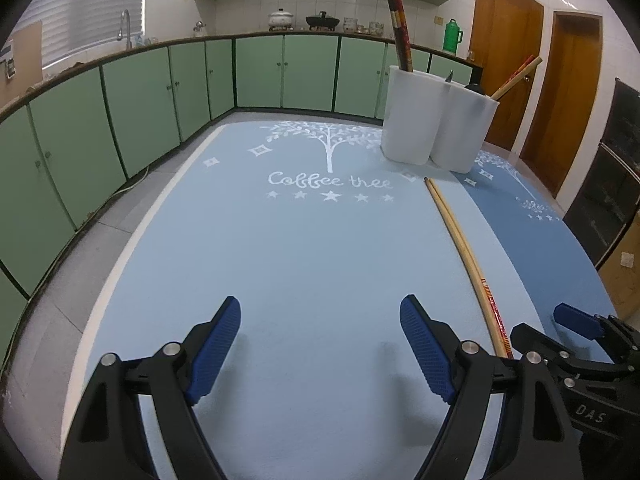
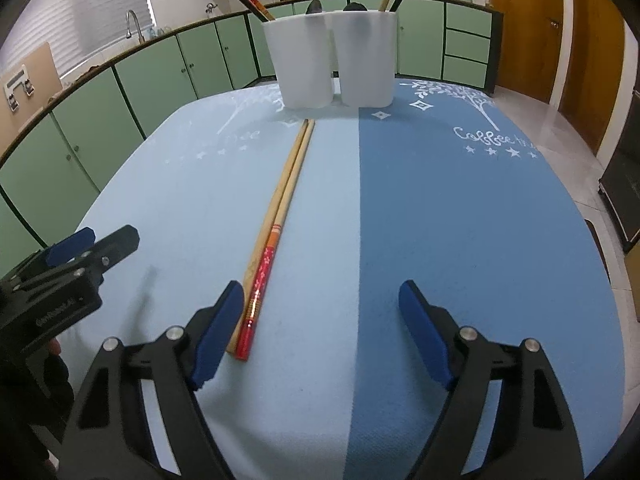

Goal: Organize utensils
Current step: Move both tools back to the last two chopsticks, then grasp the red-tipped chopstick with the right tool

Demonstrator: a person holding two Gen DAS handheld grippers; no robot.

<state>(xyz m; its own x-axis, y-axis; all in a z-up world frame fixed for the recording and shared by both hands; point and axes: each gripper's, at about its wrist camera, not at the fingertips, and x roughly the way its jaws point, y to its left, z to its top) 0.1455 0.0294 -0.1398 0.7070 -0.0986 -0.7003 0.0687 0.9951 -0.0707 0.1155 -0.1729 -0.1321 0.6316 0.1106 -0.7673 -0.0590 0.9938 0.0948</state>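
The table [image 2: 480, 220] has a light blue mat and a dark blue mat side by side, and at the far end stands the white holder [image 2: 332, 60] with two cups that already have some chopsticks and other tools in them. The chopsticks [image 2: 280, 216] lie flat and close together on the light mat, pointing at the holder, with their red ends near. They are thin and smooth, so they could roll apart, and a grab might catch only one, or tip them so they slip out on the way. A long stick could also bump the holder and knock it over. The right gripper [image 2: 320, 320] is wide open and holds nothing; its left finger [image 2: 218, 334] is just beside the red ends, maybe touching. The left gripper [image 1: 320, 340] is also open and empty, low over bare mat, left of the chopsticks.
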